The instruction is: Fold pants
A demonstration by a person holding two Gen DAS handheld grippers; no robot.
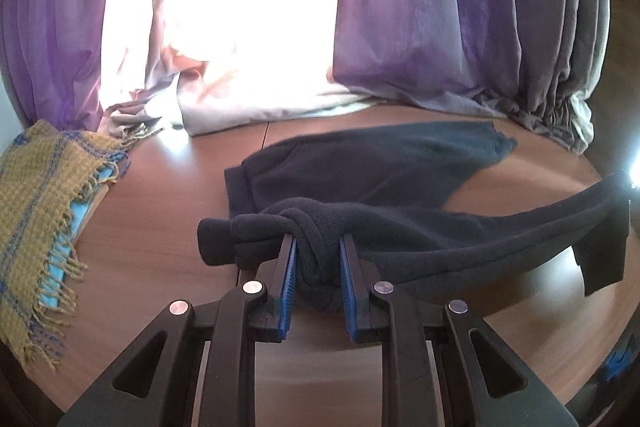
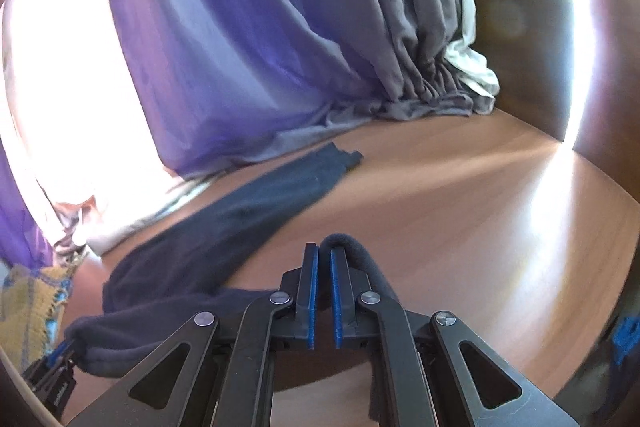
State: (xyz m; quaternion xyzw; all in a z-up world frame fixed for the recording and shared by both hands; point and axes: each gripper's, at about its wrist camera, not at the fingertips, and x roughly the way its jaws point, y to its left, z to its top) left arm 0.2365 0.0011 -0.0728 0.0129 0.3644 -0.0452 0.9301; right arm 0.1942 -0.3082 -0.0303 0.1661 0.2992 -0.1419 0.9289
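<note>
While the dark pants [image 1: 360, 183] lie lengthwise across the wooden table [image 1: 160, 227] before the curtains [image 1: 420, 27], the left tongs [image 1: 318, 247] pinch the bunched waistband; the right tongs [image 2: 324, 255], nearly closed, apparently hold one leg's edge.

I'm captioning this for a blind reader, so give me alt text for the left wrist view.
The left gripper is shut on a bunched fold of dark navy pants, lifted over a brown table. The rest of the pants stretches right and back toward purple curtains and a bright window. A mustard fringed scarf lies at the left.
</note>
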